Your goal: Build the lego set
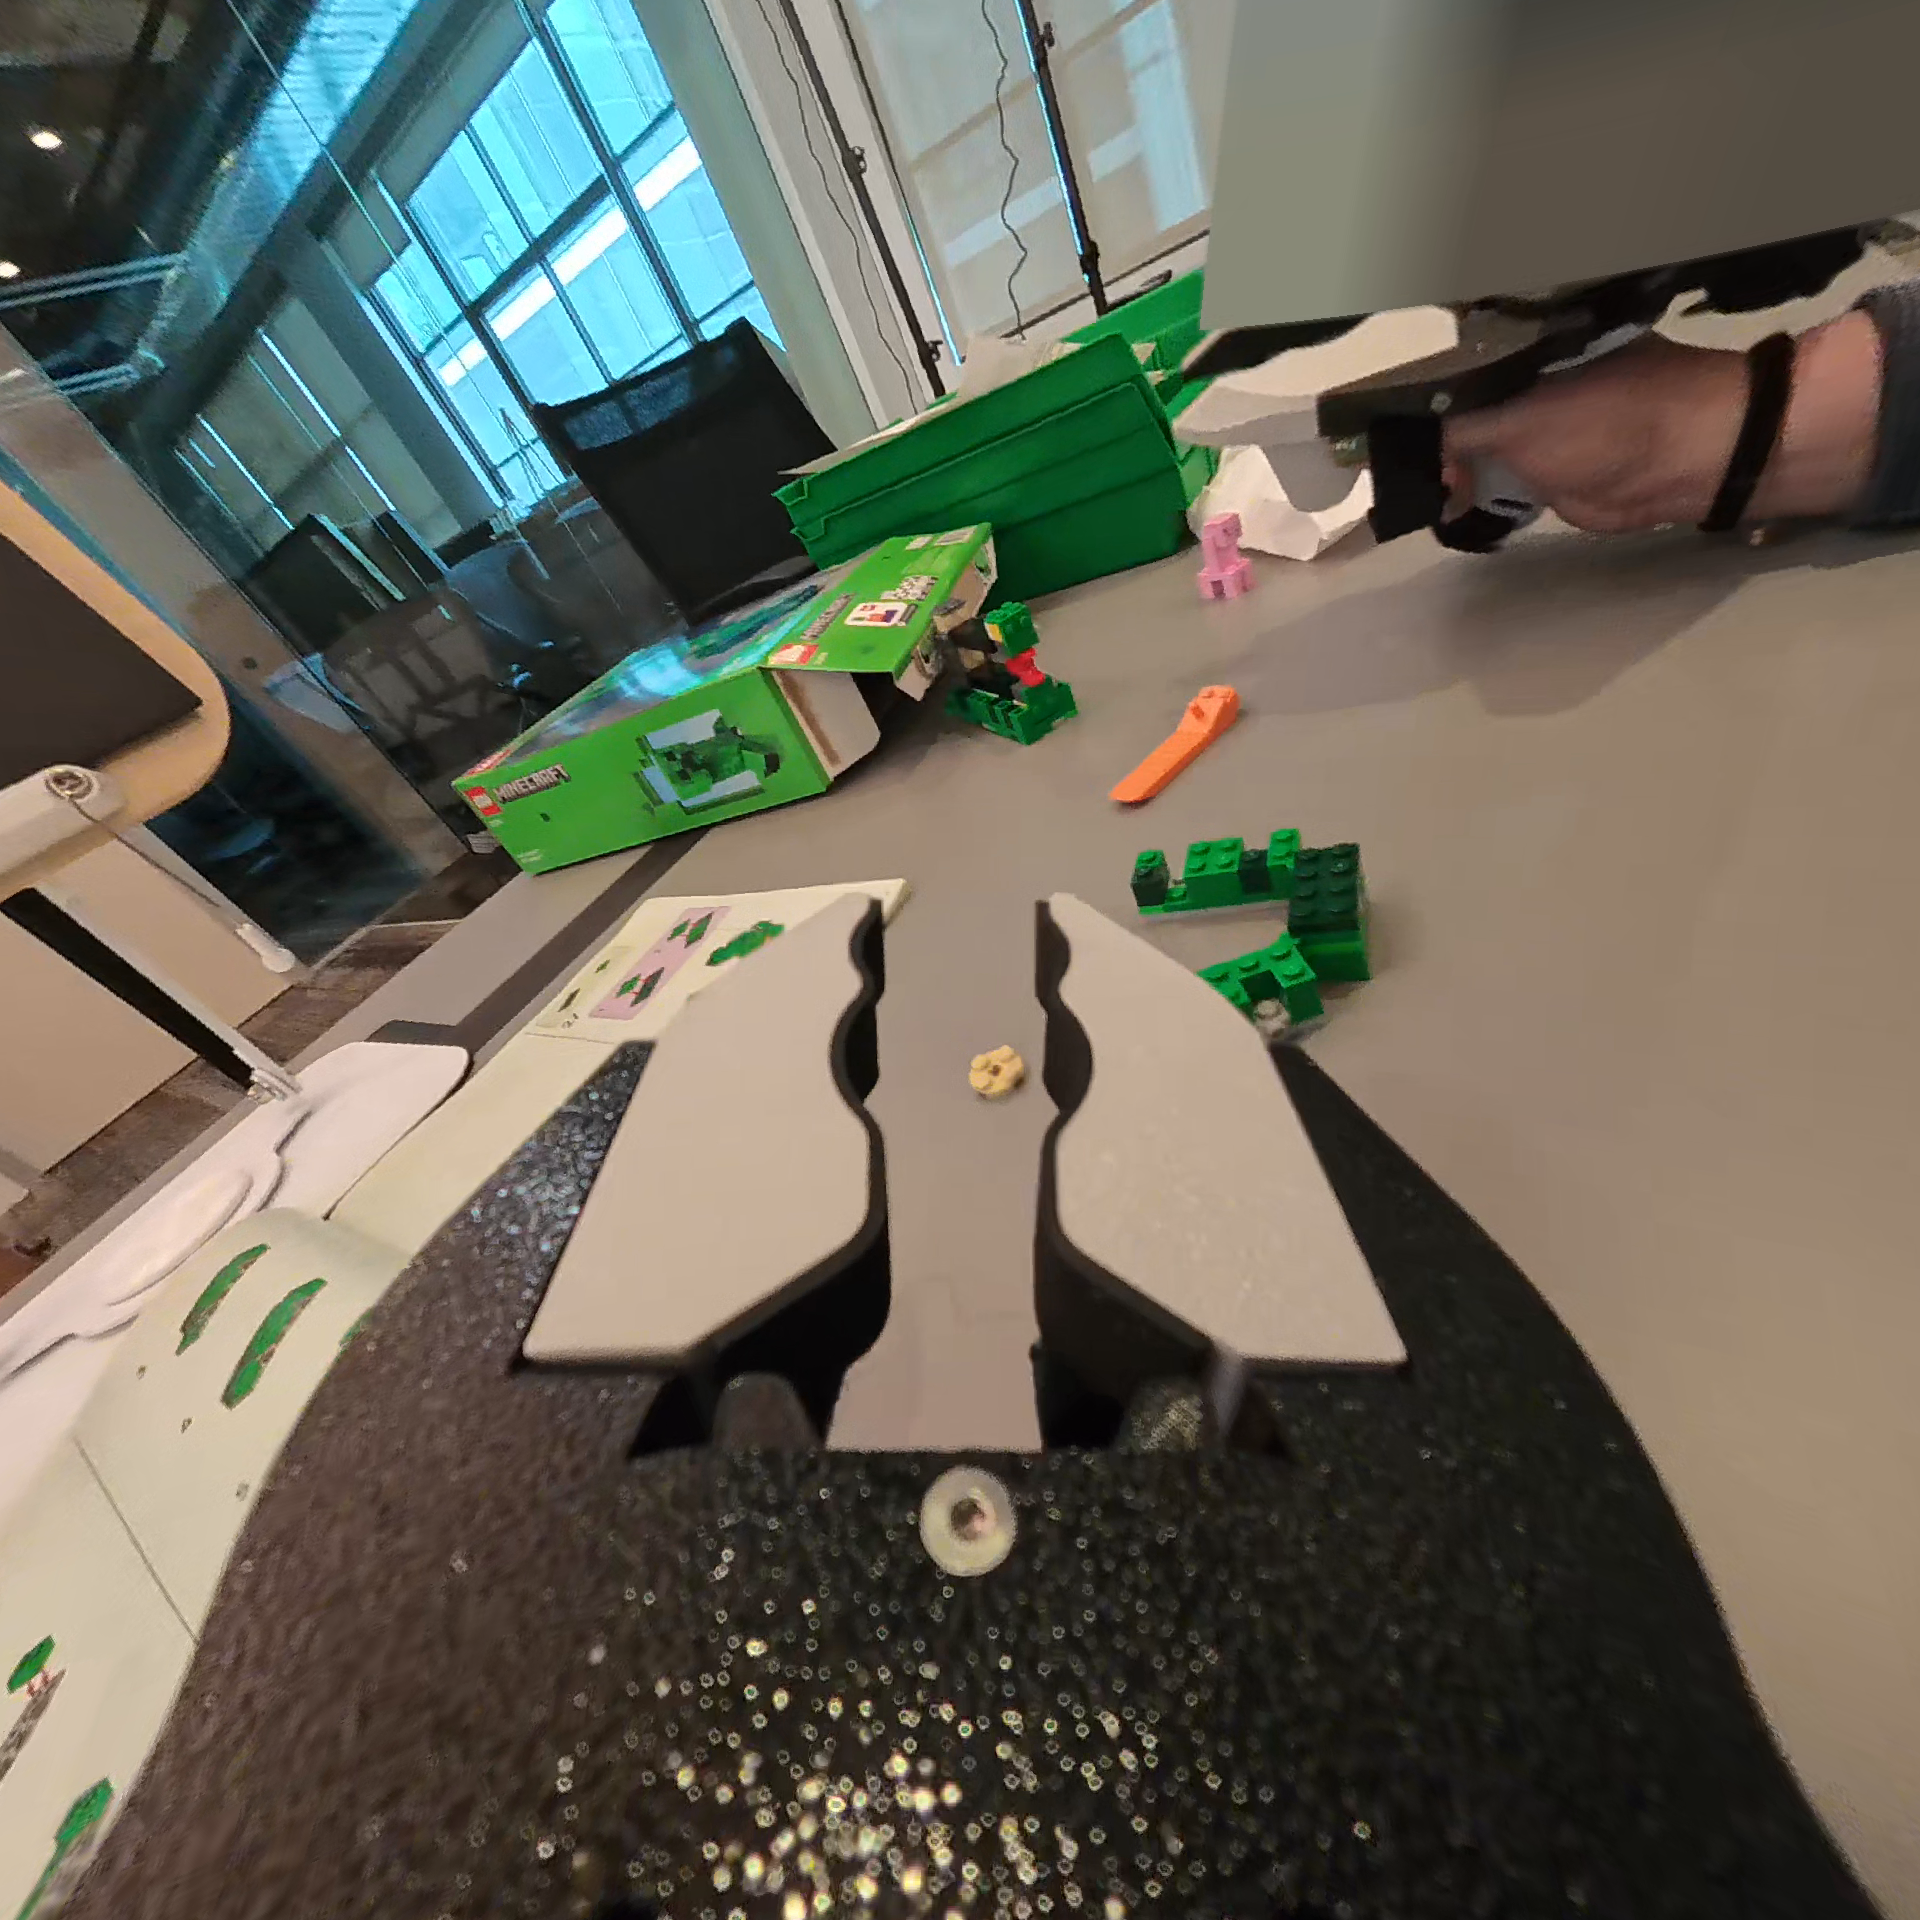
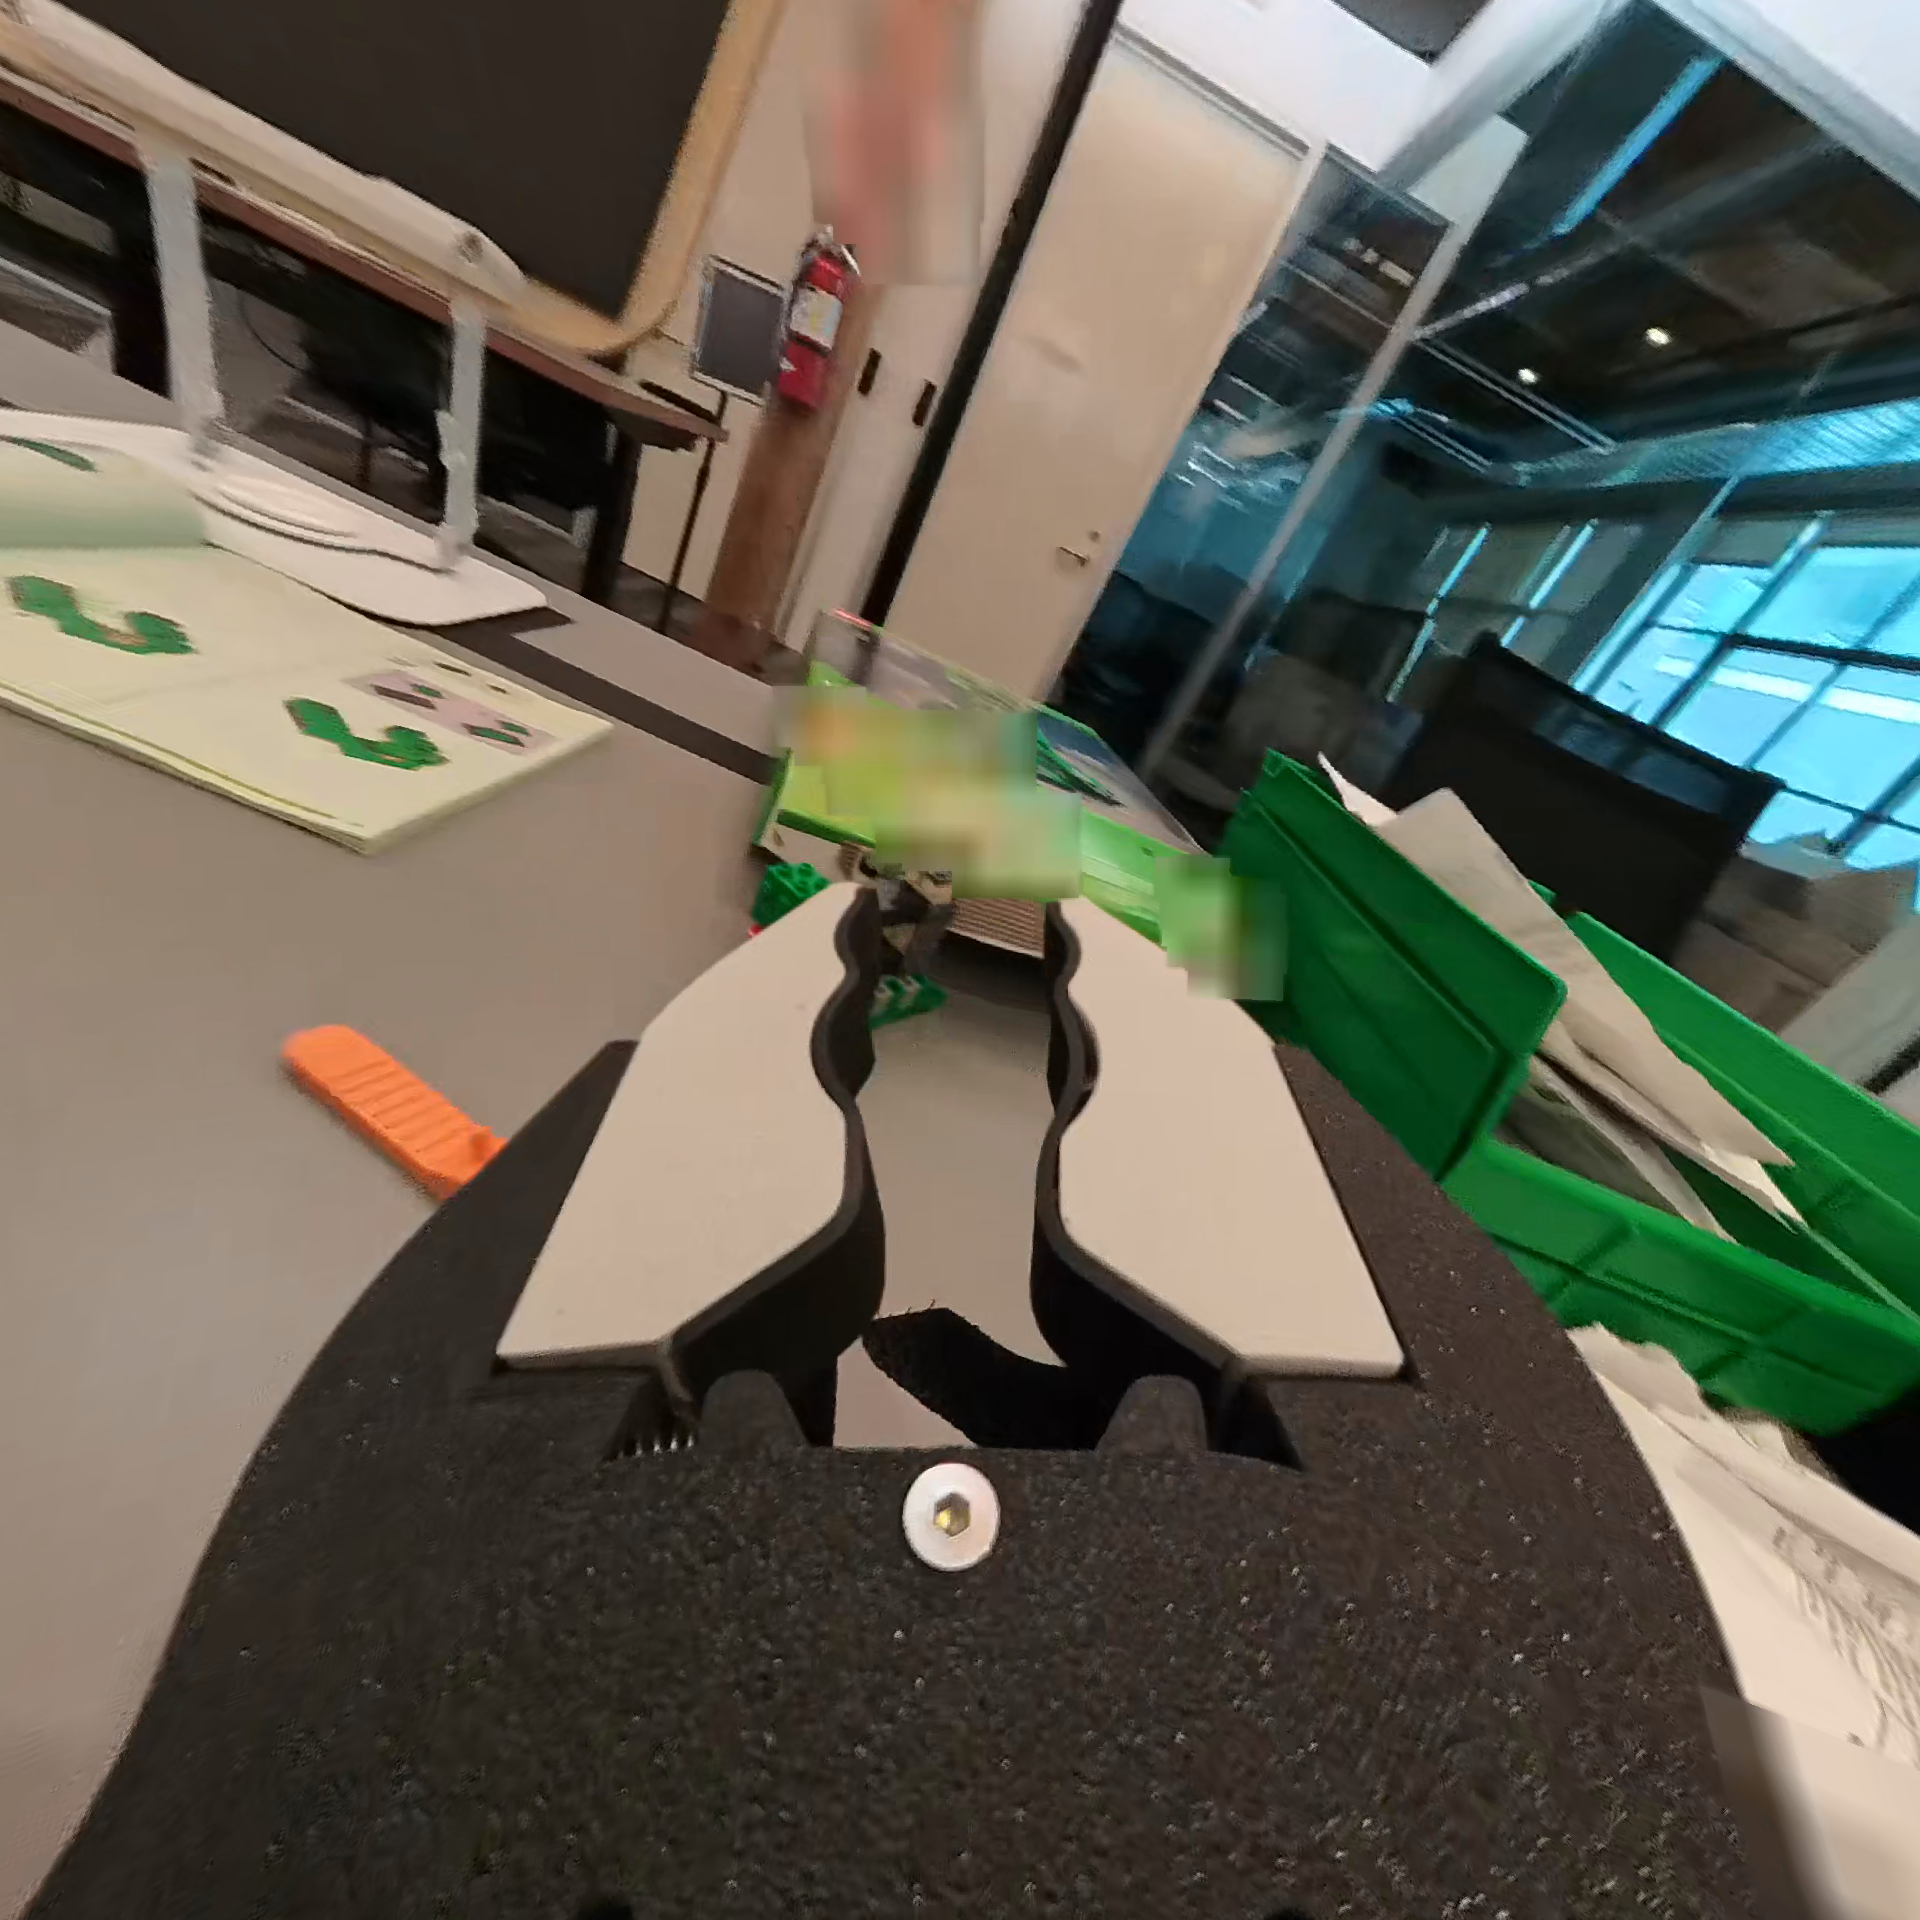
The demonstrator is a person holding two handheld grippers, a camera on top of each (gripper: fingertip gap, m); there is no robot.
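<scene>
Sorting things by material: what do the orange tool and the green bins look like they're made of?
Orange wedge-shaped tool: apparently moulded plastic, matte, with ribbed grip lines. Stacked green bins: seemingly rigid plastic with a slight sheen and thin moulded walls.

On the table [image 1: 1558, 1143] we see a small round piece [image 1: 997, 1071] lying between the 2 fingers of the left gripper [image 1: 958, 914], which are spread apart. Just right of that gripper sits a partly built brick assembly [image 1: 1262, 920]. Beyond it lies the brick separator [image 1: 1179, 743], and farther back a small figure build [image 1: 1010, 675] stands just before the open end of the set box [image 1: 707, 717]. Behind the box sit stacked bins [image 1: 997, 468]; right of them stands a small animal figure [image 1: 1221, 556]. The instruction booklet [image 1: 727, 940] lies left of the left gripper. The right gripper [image 2: 954, 914], fingers apart, hangs over the table with the separator to its left and the bins to its right.
</scene>
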